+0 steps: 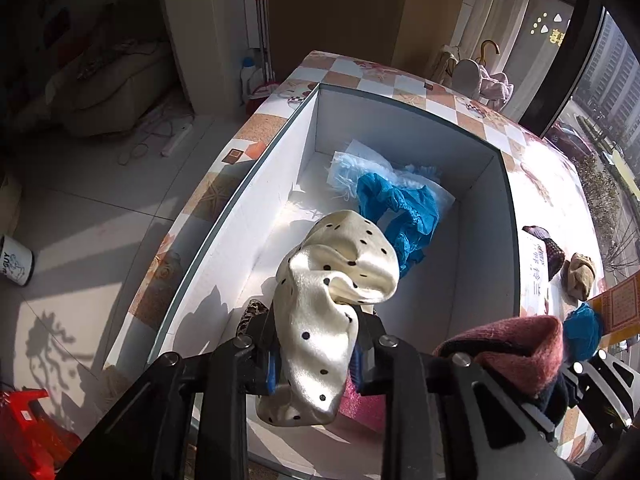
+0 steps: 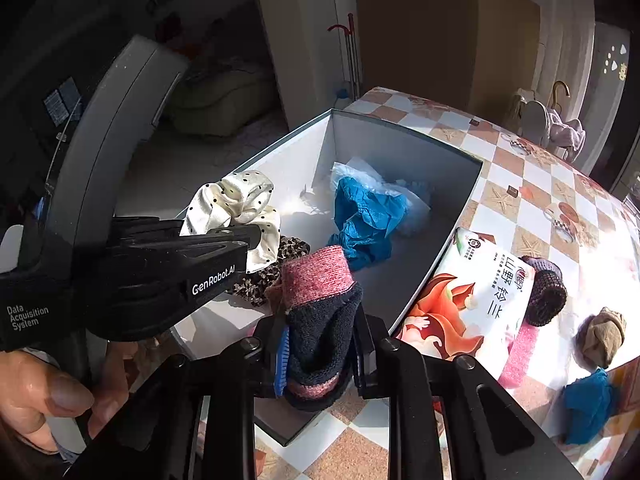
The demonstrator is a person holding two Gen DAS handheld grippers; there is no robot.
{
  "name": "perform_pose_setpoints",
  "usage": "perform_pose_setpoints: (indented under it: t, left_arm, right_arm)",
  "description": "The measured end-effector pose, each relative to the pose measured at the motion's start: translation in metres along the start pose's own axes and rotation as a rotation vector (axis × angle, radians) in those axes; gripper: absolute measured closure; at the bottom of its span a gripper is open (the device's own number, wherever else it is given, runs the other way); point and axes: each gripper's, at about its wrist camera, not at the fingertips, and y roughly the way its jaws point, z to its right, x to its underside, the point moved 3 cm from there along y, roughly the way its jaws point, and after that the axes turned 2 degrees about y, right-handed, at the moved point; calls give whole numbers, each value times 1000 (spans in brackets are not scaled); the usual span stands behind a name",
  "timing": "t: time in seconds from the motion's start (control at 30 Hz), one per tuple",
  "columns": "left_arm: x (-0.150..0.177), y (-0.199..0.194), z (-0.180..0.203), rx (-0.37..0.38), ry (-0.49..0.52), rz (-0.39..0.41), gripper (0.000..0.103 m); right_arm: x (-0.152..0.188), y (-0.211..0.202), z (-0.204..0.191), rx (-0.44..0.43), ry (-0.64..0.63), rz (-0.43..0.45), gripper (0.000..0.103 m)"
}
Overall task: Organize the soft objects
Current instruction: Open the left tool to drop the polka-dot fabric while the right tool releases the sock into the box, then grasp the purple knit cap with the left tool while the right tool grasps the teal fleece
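My left gripper (image 1: pixel 316 360) is shut on a cream polka-dot scrunchie (image 1: pixel 332 308) and holds it over the near end of the white box (image 1: pixel 488 224); it also shows in the right wrist view (image 2: pixel 240 204). My right gripper (image 2: pixel 320 356) is shut on a red and dark knit sock (image 2: pixel 320 312) just above the box's near edge; the sock also shows in the left wrist view (image 1: pixel 516 352). Inside the box lie a blue cloth (image 1: pixel 400 212), a pale blue fluffy item (image 1: pixel 348 168), a leopard-print piece (image 2: pixel 272 272) and a pink piece (image 1: pixel 360 404).
On the checkered tablecloth (image 2: pixel 516 184) right of the box lie a printed snack bag (image 2: pixel 472 300), a dark knit roll (image 2: pixel 544 292), a tan sock ball (image 2: pixel 604 336), a blue cloth (image 2: pixel 588 404) and a pink strip (image 2: pixel 520 352). A red stool (image 1: pixel 28 424) stands on the floor.
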Motion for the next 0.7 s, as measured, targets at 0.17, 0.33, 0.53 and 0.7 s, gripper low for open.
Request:
perform_pose_setpoints:
  t: [0.17,0.33,0.53,0.7]
  left_arm:
    - [-4,-11,-2,0,-8,57,29]
    - [-2,-14,4,9,5,62,29]
    - [7,-25,25,42,49,80,29]
    - [13,-41,62,87,126,115,29]
  right_arm:
    - [-3,-17,11,12,36,73,45]
    - [0,-37,25,31,63,126,45]
    - [37,-55,59,118,94,142,45]
    - [77,-63,122,276,170,123,45]
